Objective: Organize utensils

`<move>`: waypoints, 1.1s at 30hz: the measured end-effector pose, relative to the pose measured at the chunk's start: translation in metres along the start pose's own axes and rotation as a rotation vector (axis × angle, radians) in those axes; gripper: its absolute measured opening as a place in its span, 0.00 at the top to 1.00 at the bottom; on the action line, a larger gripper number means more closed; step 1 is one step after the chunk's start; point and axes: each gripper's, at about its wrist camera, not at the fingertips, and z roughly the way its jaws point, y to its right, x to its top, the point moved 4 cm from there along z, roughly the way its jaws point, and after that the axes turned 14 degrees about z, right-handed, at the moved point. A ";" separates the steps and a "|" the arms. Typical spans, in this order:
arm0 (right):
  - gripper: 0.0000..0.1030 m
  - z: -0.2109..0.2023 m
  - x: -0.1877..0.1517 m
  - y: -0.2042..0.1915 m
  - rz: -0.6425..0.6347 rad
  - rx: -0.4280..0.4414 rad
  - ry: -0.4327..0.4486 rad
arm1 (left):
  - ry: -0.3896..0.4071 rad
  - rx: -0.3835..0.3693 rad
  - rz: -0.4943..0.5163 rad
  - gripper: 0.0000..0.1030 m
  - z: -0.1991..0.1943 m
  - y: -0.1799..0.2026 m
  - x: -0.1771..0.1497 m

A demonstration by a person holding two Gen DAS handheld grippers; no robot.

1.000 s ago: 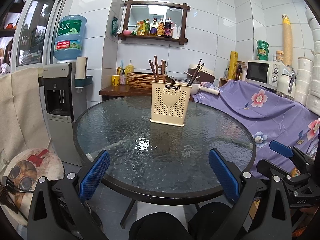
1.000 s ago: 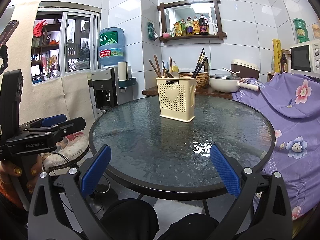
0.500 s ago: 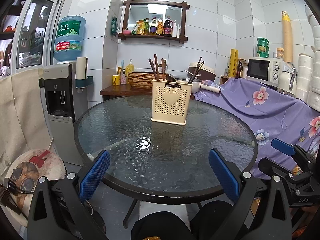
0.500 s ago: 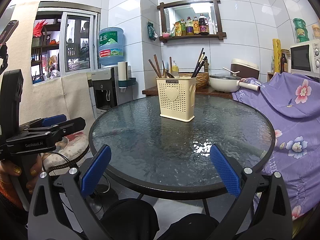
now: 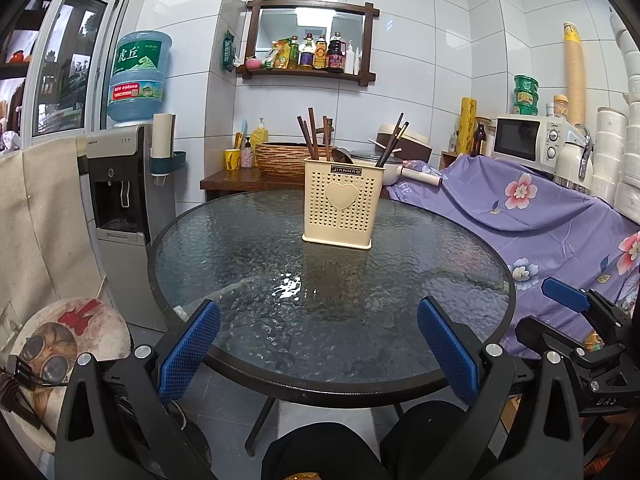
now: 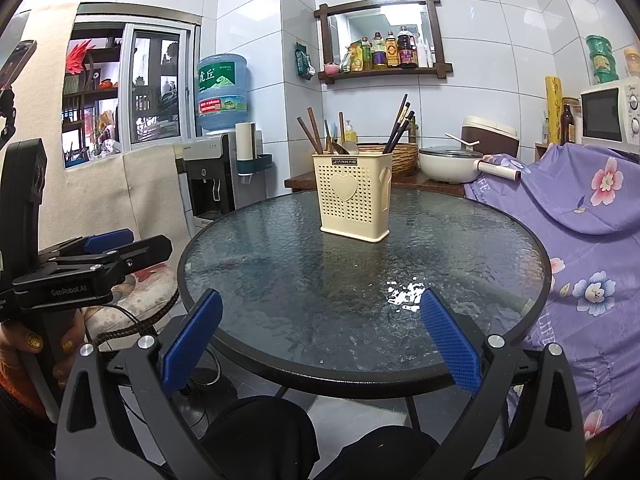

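The cream utensil holder stands upright on the round glass table, toward its far side. It holds brown chopsticks at its left, a metal spoon mid-holder, and dark chopsticks at its right. The left gripper and right gripper, spread wide and empty, hover at the table's near rim.

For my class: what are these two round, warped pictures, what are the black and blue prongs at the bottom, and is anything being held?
No robot here: a person holds one hand-held grasping tool in each hand, each with a wide-angle camera looking along its two fingers. One picture comes from the left tool, the other from the right tool. The blue parts are finger pads. Both tools are open and hold nothing. Each picture also catches the other tool at its edge. Ahead is a round glass table. On it stands a cream utensil holder, with chopsticks and a spoon upright inside.
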 end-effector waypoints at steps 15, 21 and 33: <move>0.05 0.000 0.000 0.000 0.000 0.001 -0.002 | -0.006 -0.002 -0.002 0.06 0.003 0.001 -0.004; 0.05 0.002 -0.002 0.000 0.001 -0.001 -0.008 | -0.008 -0.001 -0.003 0.06 0.003 0.002 -0.004; 0.05 0.002 -0.004 0.000 0.005 -0.002 -0.008 | -0.010 -0.001 -0.003 0.06 0.003 0.002 -0.004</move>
